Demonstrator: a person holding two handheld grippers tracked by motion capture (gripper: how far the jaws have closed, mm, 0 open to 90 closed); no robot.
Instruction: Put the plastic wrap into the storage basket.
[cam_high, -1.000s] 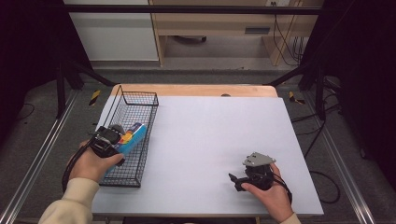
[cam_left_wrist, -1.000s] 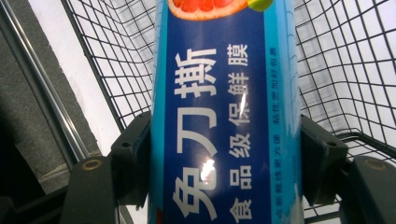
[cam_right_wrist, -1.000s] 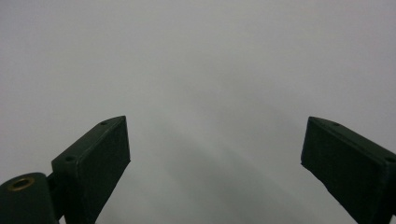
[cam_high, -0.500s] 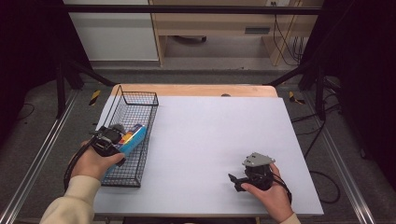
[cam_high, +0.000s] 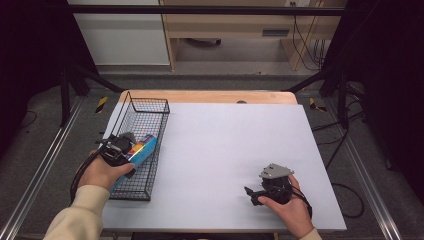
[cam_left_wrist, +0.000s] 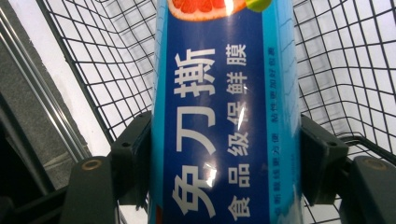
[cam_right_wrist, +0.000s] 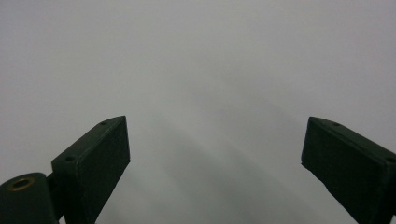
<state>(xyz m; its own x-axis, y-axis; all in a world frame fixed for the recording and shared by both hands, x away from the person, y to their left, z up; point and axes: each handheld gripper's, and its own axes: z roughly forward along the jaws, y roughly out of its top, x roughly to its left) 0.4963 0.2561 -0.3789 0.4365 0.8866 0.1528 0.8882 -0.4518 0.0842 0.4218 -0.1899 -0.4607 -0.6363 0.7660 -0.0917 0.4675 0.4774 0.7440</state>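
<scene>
— Nearest first: what is the right gripper (cam_high: 256, 194) doing?

— Resting low on the white table (cam_high: 235, 150) near the front edge, jaws spread wide with nothing between them, aimed at bare surface.

— And the left gripper (cam_left_wrist: 224, 158)?

— Pinching a long blue box (cam_left_wrist: 224, 107) of cling film by its two sides, over the wire basket (cam_high: 150, 107) at the table's left edge.

— Which way does the box run?

— Straight ahead from the jaws, its long axis roughly along the basket's length. I judge the left hand (cam_high: 100, 172) alone governs any lowering; the right is well apart.
</scene>
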